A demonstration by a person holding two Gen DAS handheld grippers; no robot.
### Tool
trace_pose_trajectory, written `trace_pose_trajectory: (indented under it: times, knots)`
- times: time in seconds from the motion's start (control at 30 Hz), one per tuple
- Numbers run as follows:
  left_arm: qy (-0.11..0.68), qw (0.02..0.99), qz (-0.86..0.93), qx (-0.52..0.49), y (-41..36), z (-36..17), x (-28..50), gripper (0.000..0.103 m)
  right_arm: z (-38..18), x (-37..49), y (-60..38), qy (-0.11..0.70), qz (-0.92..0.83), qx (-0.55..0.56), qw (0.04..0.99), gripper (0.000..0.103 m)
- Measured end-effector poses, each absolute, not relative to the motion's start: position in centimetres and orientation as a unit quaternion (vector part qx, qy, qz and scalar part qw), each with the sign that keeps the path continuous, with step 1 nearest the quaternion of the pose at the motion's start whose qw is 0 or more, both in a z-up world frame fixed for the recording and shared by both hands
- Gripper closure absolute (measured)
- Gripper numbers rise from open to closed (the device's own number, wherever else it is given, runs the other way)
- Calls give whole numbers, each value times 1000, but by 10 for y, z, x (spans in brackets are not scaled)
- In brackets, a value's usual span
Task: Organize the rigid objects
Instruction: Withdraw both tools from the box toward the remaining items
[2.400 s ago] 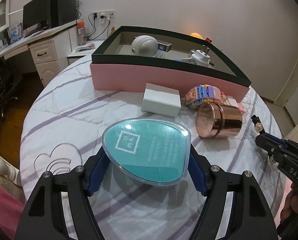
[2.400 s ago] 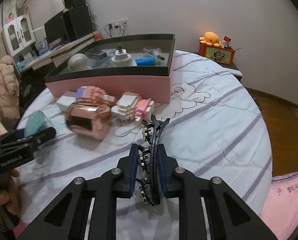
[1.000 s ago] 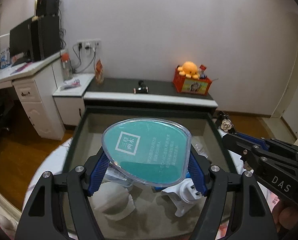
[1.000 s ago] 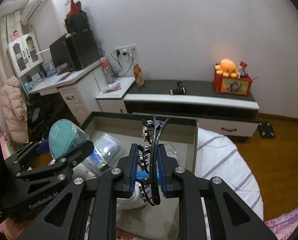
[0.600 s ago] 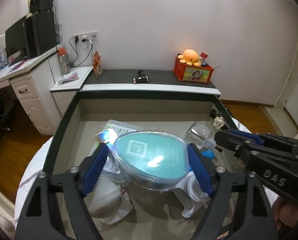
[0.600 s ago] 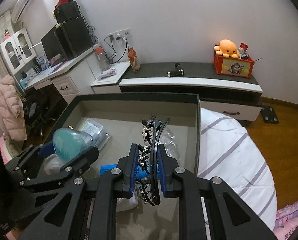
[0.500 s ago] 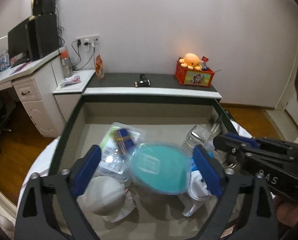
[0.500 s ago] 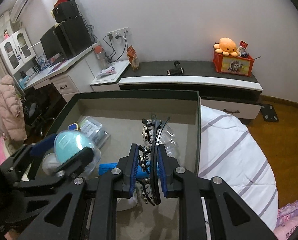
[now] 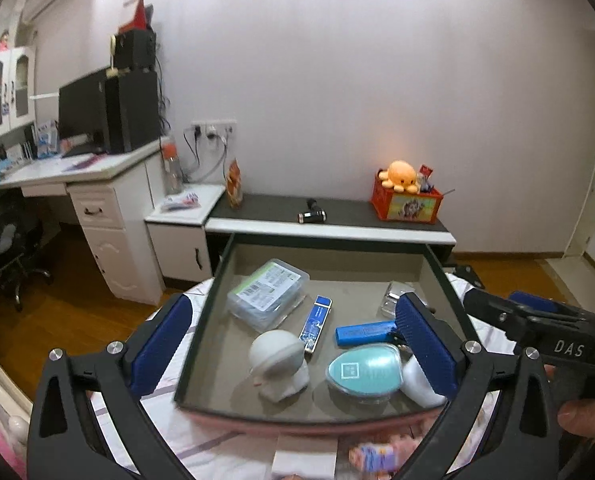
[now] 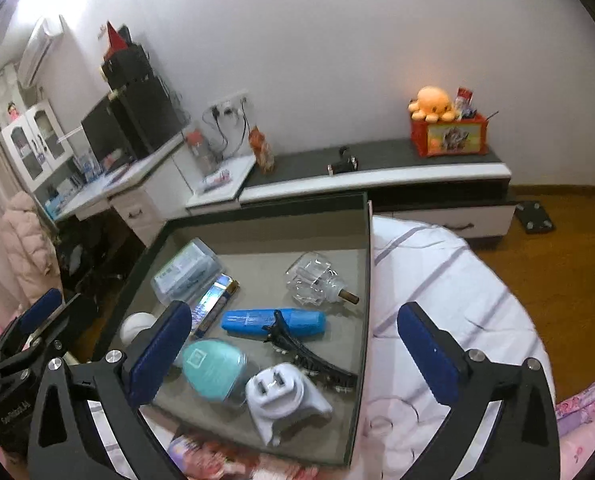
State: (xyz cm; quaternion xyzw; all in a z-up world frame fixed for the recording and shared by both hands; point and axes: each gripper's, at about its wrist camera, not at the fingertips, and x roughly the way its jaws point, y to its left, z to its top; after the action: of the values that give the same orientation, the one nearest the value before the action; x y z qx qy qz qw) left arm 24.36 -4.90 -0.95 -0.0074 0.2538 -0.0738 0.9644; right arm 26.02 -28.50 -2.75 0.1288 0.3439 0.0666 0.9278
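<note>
Below both hand-held grippers, left (image 9: 293, 346) and right (image 10: 293, 350), jaws now spread empty: teal case (image 9: 363, 372) and black hair clip (image 10: 307, 354) dropped inside the box (image 9: 195, 328). Remaining items ahead of the box await pickup.

1. Your left hand-held gripper (image 9: 293, 344) was spread wide, its blue pads (image 9: 159, 346) far apart with nothing between them.
2. Your right hand-held gripper (image 10: 295, 354) was also spread wide, blue pads (image 10: 427, 354) well separated and gripping nothing.
3. In the left wrist view, your right hand-held gripper reached in from the right edge, black body pointing leftward, with your fingers (image 9: 577, 416) wrapped around its handle at the lower right.
4. In the right wrist view, your left hand-held gripper (image 10: 37, 320) sat at the lower left edge, pointing up and to the right.
</note>
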Motion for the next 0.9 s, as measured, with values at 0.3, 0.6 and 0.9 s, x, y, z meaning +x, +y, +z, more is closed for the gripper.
trace_pose_trajectory:
  times: [0.3,0.6,0.9]
  knots:
    - [231,971,-60,5,-38,19,157,0,31,161,-263,261,43,85,961,0]
    - [209,976,-58,-16,-18,31,71,0,52,65,-239,216,27,51,975,0]
    - [212,976,-38,-29,6,17,15,0,38,-17,-229,193,26,62,979,0]
